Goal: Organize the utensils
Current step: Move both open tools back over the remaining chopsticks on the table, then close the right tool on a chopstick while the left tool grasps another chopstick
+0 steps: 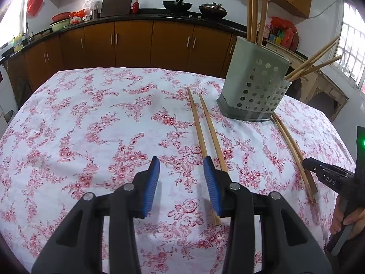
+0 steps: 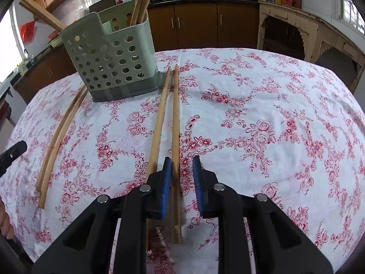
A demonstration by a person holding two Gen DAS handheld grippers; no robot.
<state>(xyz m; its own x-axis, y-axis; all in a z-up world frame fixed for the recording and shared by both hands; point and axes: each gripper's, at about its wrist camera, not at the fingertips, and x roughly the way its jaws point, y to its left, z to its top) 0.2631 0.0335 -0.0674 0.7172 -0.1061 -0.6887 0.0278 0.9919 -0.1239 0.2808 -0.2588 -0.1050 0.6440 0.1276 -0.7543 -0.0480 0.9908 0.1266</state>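
With the right tongs (image 2: pixel 181 178) narrowly parted around one chopstick (image 2: pixel 175 137) on the worktop (image 2: pixel 262 105) and the left tongs (image 1: pixel 181 182) half-open, empty beside another pair (image 1: pixel 205 134), pinch squarely before lifting toward the holder (image 2: pixel 109 61) ahead

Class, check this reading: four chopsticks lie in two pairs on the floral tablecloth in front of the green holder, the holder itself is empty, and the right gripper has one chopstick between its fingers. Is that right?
One error: the holder is not empty. The right wrist view shows chopsticks in the holder. Otherwise right: two pairs lie on the tablecloth, and the right gripper has one chopstick between its fingers.
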